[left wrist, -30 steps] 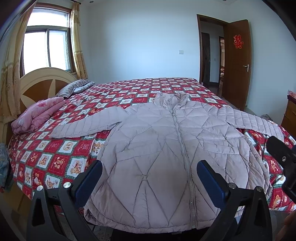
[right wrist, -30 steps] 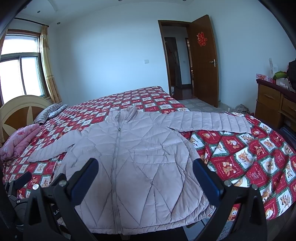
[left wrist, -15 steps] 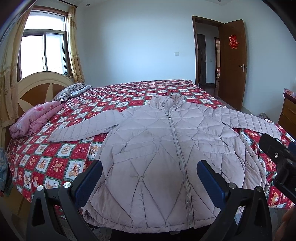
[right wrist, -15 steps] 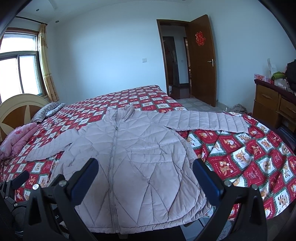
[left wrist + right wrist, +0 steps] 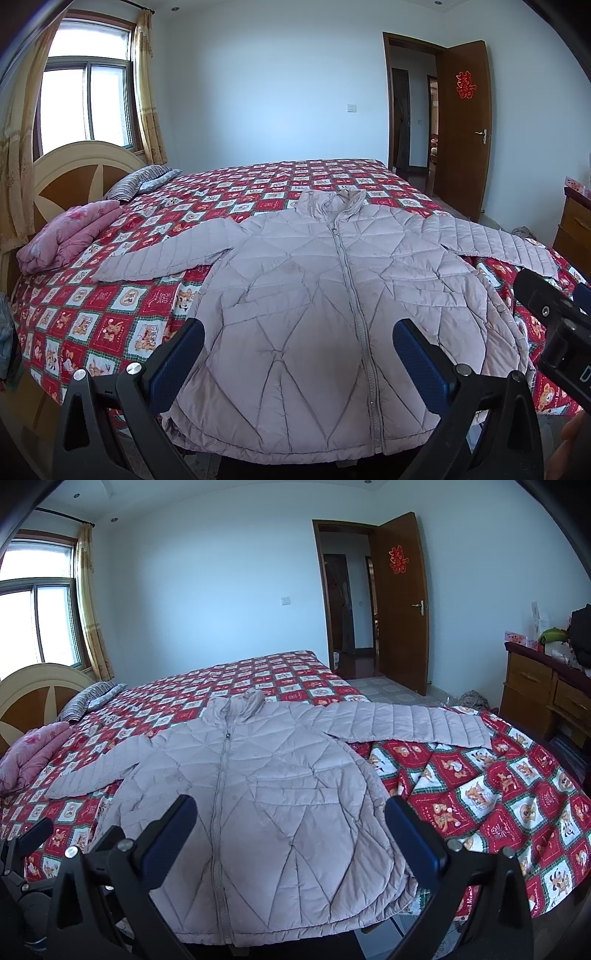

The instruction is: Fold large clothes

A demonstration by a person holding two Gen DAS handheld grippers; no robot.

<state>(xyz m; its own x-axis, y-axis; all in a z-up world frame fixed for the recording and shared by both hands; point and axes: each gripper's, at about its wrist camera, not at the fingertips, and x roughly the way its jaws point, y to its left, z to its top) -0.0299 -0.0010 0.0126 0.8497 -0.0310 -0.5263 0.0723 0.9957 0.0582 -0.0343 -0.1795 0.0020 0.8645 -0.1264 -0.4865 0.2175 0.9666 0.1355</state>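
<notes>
A large pale pink quilted jacket (image 5: 325, 295) lies flat, zipped and face up on the bed, sleeves spread to both sides; it also shows in the right wrist view (image 5: 258, 794). Its hem hangs at the bed's near edge. My left gripper (image 5: 297, 347) is open and empty, held above the hem on the jacket's left half. My right gripper (image 5: 290, 823) is open and empty, held above the hem on the jacket's right half. The right gripper's body (image 5: 554, 328) shows at the right edge of the left wrist view.
The bed has a red patterned quilt (image 5: 110, 314). A folded pink blanket (image 5: 70, 236) and striped pillows (image 5: 136, 181) lie by the headboard. A wooden dresser (image 5: 546, 690) stands at the right. An open door (image 5: 402, 602) is behind the bed.
Both grippers have tilted and drawn back slightly, so the jacket sits a little lower and farther in both views. Nothing was gripped. The jacket has not moved.
</notes>
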